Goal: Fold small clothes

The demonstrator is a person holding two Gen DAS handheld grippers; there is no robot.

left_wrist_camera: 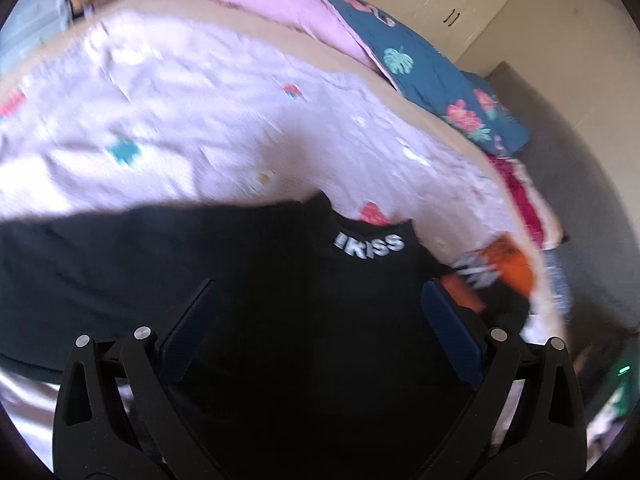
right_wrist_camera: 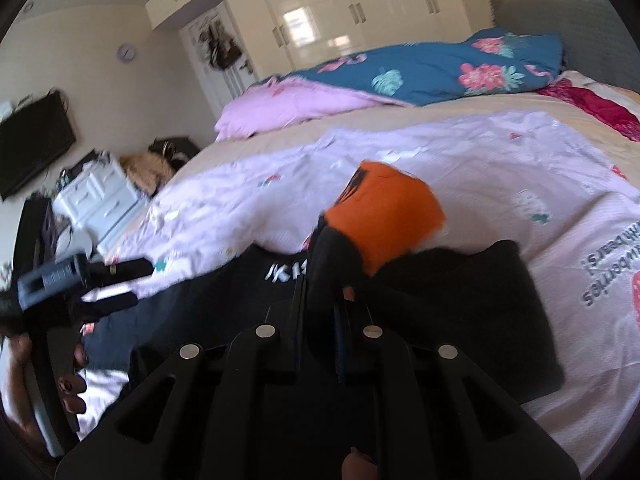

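A black top with white "IKISS" lettering [left_wrist_camera: 370, 243] lies spread on the pale pink sheet [left_wrist_camera: 200, 120] of a bed. My left gripper [left_wrist_camera: 320, 284] hovers just above it, fingers wide open with nothing between them. It shows again at the left edge of the right wrist view [right_wrist_camera: 138, 282]. My right gripper [right_wrist_camera: 320, 292] is shut on a bunch of black cloth with an orange part [right_wrist_camera: 392, 216], lifted off the bed. I cannot tell whether that orange part belongs to the black top [right_wrist_camera: 480, 312]. The picture is blurred by motion.
A blue flowered duvet [right_wrist_camera: 440, 68] and a pink blanket [right_wrist_camera: 288, 108] are heaped at the far side of the bed. Red cloth [right_wrist_camera: 592, 104] lies by the grey headboard [right_wrist_camera: 560, 16]. White drawers [right_wrist_camera: 100, 200], a wall television [right_wrist_camera: 32, 140] and wardrobes [right_wrist_camera: 340, 12] stand beyond. A hand [right_wrist_camera: 72, 384] holds the left gripper.
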